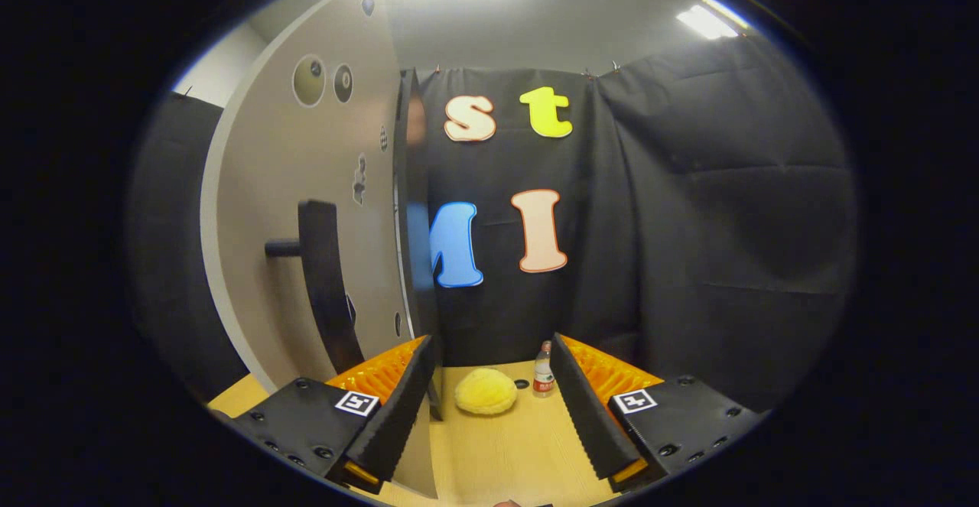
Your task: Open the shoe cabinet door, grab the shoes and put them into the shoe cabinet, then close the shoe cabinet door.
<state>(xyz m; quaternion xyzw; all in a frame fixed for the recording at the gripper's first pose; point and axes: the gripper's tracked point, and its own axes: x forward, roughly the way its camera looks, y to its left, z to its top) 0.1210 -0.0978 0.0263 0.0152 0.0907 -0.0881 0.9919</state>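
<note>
The shoe cabinet door (306, 186) is a pale panel with round holes, standing swung out and seen almost edge-on to the left of my fingers. A black bar handle (325, 293) sticks out from its face. The door's thin edge (411, 224) runs down just inside my left finger. My gripper (492, 340) is open wide, with nothing pressed between the fingers. A fluffy yellow shoe (486, 391) lies on the wooden tabletop (505, 453) just ahead, between the fingertips. The cabinet's inside is hidden from here.
A small clear bottle with a red label (543, 371) stands on the table beside the right finger, just right of the shoe. The black cloth wall (688, 224) closes off the space behind the table and to the right.
</note>
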